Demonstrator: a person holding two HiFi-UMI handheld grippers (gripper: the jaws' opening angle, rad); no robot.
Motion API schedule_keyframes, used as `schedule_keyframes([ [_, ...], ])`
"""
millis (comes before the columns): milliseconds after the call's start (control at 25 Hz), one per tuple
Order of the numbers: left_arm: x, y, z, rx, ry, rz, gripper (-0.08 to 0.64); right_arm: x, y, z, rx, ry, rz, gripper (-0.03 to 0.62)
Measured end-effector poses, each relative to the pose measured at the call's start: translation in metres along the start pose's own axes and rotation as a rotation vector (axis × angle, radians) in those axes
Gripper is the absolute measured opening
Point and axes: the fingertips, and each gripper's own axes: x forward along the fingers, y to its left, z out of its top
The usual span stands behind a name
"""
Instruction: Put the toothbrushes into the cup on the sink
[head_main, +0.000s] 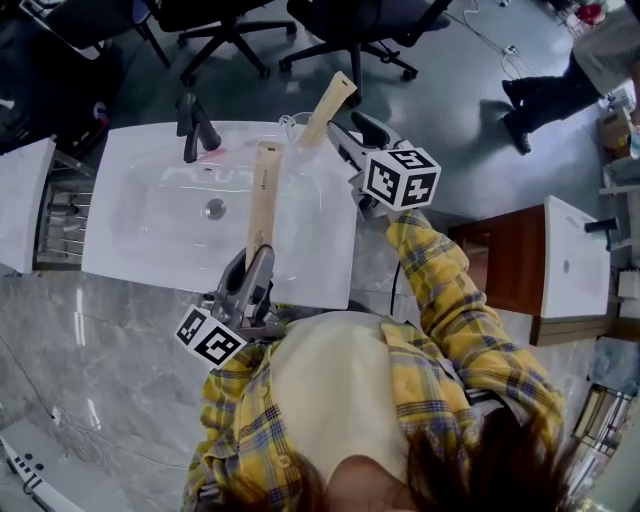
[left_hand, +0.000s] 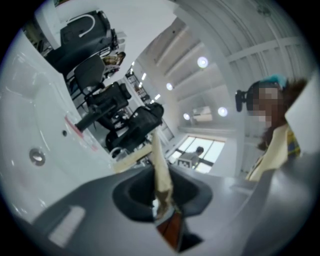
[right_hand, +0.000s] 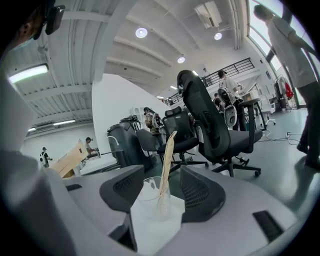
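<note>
A white sink (head_main: 150, 200) with a black faucet (head_main: 195, 125) lies in front of me. A clear cup (head_main: 295, 128) stands on its far right corner, and a tan-packaged toothbrush (head_main: 328, 105) leans upright in it. My right gripper (head_main: 345, 130) stands open at the cup; in the right gripper view the cup (right_hand: 152, 195) and its toothbrush (right_hand: 166, 165) sit between the spread jaws of the right gripper (right_hand: 160, 192), untouched. My left gripper (head_main: 258, 258) is shut on a second packaged toothbrush (head_main: 263, 195), which points out over the basin; the left gripper view shows that toothbrush (left_hand: 159, 170) pinched in the left gripper (left_hand: 162, 200).
Grey marble counter (head_main: 100, 350) runs along the near side. Another white basin (head_main: 25, 200) sits at the left, and a wooden cabinet (head_main: 500, 260) with a further sink (head_main: 575, 260) at the right. Office chairs (head_main: 350, 30) and a standing person (head_main: 560, 85) are beyond the sink.
</note>
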Motion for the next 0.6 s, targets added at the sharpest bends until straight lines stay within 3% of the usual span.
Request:
schedule_keyframes([
  [120,0.006,-0.002,0.001,-0.005,0.009,-0.021,0.052,-0.018,0.006,0.004,0.021,-0.026,0.01,0.192],
  [320,0.017,-0.003,0.004,-0.012,0.024,-0.056,0.052,-0.045,0.034,0.007,0.081,-0.048,0.098,0.19],
  [600,0.028,-0.007,0.002,-0.059,0.056,-0.128,0.052,-0.068,0.098,0.008,0.219,-0.015,0.366,0.19],
])
